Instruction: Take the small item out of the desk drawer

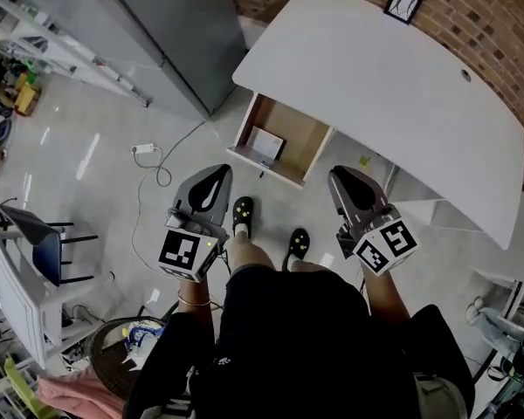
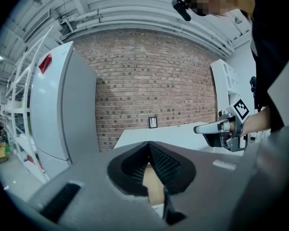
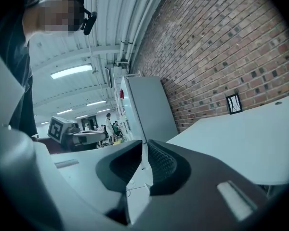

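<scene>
Wooden drawer point(image 1: 302, 133) hangs open at twelve o'clock (white item point(image 1: 267, 143) inside); left gripper point(image 1: 217, 176) shut, empty; right gripper point(image 1: 342, 180) barely parted, empty.

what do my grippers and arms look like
The left hand-held gripper and right hand-held gripper are grey tapered shells with black ribbed pads, each backed by a white cube of black square markers. A thin bracelet circles the left wrist; the clothing is black.
</scene>
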A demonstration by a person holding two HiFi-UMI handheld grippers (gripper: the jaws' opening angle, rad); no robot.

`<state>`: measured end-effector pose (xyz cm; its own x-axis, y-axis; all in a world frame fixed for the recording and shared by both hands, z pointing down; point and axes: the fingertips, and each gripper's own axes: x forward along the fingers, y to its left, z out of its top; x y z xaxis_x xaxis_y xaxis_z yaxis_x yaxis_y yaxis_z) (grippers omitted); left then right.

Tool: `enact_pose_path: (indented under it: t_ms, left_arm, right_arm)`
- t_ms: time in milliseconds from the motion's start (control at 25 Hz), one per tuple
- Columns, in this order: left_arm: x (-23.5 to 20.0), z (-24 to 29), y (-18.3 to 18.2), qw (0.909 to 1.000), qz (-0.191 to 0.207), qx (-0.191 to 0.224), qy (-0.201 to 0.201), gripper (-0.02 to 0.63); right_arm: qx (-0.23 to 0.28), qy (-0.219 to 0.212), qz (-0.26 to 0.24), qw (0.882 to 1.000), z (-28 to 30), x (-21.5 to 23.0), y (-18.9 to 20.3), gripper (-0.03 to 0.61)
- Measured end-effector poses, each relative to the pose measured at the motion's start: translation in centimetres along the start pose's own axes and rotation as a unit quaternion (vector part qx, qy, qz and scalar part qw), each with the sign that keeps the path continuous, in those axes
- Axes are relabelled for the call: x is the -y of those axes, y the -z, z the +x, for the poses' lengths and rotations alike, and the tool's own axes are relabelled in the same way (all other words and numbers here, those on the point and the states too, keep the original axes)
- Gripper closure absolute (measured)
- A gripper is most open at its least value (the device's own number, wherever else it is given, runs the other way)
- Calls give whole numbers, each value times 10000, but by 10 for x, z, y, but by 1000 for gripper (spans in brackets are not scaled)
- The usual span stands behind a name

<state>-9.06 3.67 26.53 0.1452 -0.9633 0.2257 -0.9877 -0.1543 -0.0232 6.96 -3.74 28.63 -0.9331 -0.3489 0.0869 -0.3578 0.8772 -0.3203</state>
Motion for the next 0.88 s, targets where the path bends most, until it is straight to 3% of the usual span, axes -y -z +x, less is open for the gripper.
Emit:
enact_pose_path:
  t_ms: [400, 880]
  left_arm:
    - [-48, 58, 35, 9964, 160, -375, 747, 615]
    - [-96, 123, 92, 9869, 381, -889, 1289, 615]
  right_arm:
    - [-283, 636, 138, 9975, 50, 27, 32, 538]
    - [-780, 1171, 240, 9898, 122, 65, 88, 525]
